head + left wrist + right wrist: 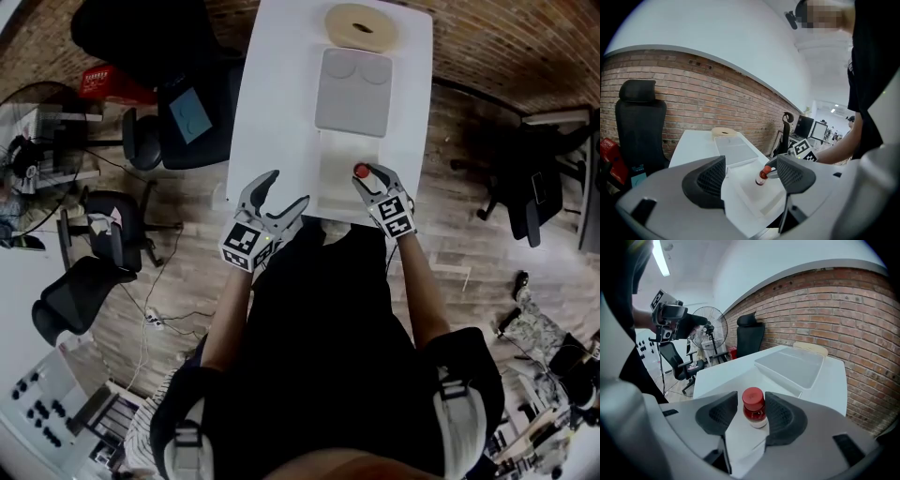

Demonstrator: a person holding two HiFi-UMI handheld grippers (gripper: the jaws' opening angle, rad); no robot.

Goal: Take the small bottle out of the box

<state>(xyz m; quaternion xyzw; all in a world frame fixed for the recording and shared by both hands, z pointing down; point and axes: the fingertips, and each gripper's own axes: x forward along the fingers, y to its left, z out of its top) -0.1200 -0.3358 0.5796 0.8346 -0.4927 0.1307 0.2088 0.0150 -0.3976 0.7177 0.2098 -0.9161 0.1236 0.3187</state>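
A person is standing at a white table (272, 112), holding a gripper in each hand. A shallow white box (333, 187) is lying open at the near edge. The small bottle (754, 411), dark red with a red cap, is standing upright inside the box, near its right wall.

The right gripper (751, 422) is reaching into the box from the near side. Its jaws are standing partway closed around the bottle. One pad is sitting against the bottle and the other is showing a thin gap, so the grip looks not yet firm. The left gripper (288, 187) is hovering off the box's near-left corner with its jaws spread wide and nothing between them.

To do this step well, the right jaws probably need to be squeezing on the bottle's body below the cap. They should be closing evenly so the bottle is not tipping, then lifting straight up clear of the box walls.

The right gripper view is showing how the pads are sitting at the bottle, which the head view cannot resolve. The head view alone is showing the layout. A grey lid (353, 92) is lying just beyond the box, and a beige ring (361, 26) is farther beyond it. The left gripper view is showing the bottle from the box's left side, upright on the floor of the box.
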